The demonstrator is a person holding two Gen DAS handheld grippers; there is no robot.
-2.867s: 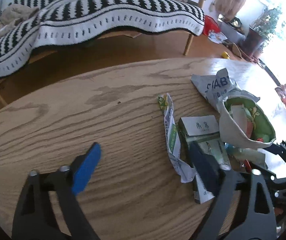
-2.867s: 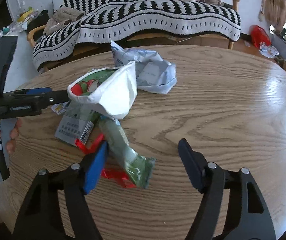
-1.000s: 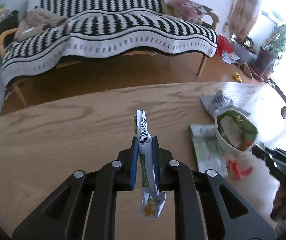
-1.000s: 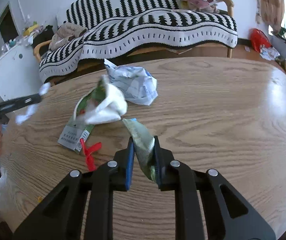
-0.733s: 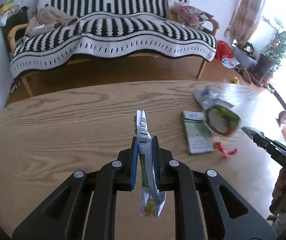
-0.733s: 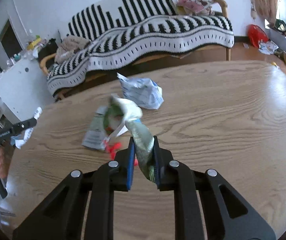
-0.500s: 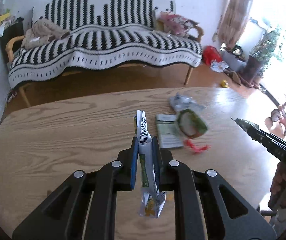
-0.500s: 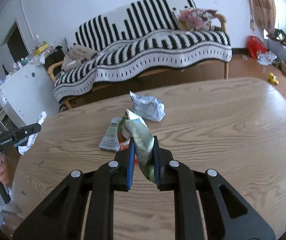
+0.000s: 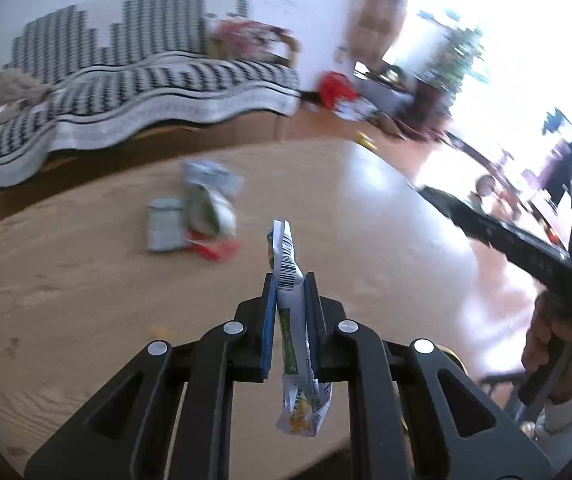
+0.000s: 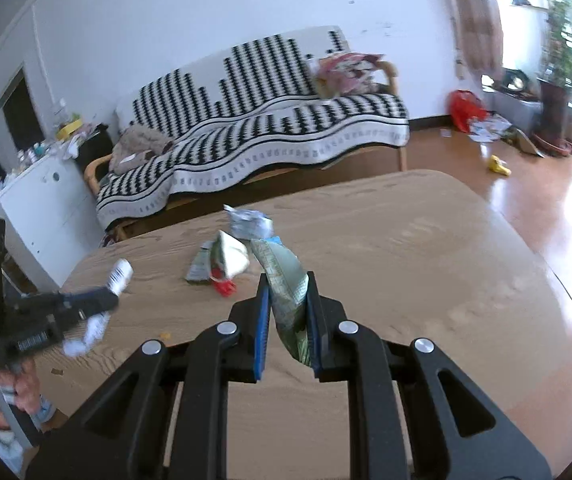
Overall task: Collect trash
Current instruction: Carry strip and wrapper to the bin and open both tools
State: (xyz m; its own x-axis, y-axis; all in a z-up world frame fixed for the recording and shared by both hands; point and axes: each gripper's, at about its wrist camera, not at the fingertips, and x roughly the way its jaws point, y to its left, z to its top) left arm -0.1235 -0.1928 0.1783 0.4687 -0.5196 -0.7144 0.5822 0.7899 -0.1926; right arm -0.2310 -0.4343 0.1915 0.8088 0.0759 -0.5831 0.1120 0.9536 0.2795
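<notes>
Behind the wooden table (image 10: 406, 240) stands a sofa under a black-and-white striped blanket (image 10: 266, 120). Each pinched piece should be carried steadily, grip firm, to wherever the trash goes. The left gripper (image 9: 290, 308) clamps a white barcoded wrapper (image 9: 288, 264); the right gripper (image 10: 288, 312) clamps a crumpled green packet (image 10: 282, 276). More litter (image 10: 226, 260) lies mid-table.

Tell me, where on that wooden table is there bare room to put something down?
The table is bare on the whole side right of the trash pile, out to its rounded edge, and in the near strip before the grippers. It is crowded only around that pile, toward the sofa.
</notes>
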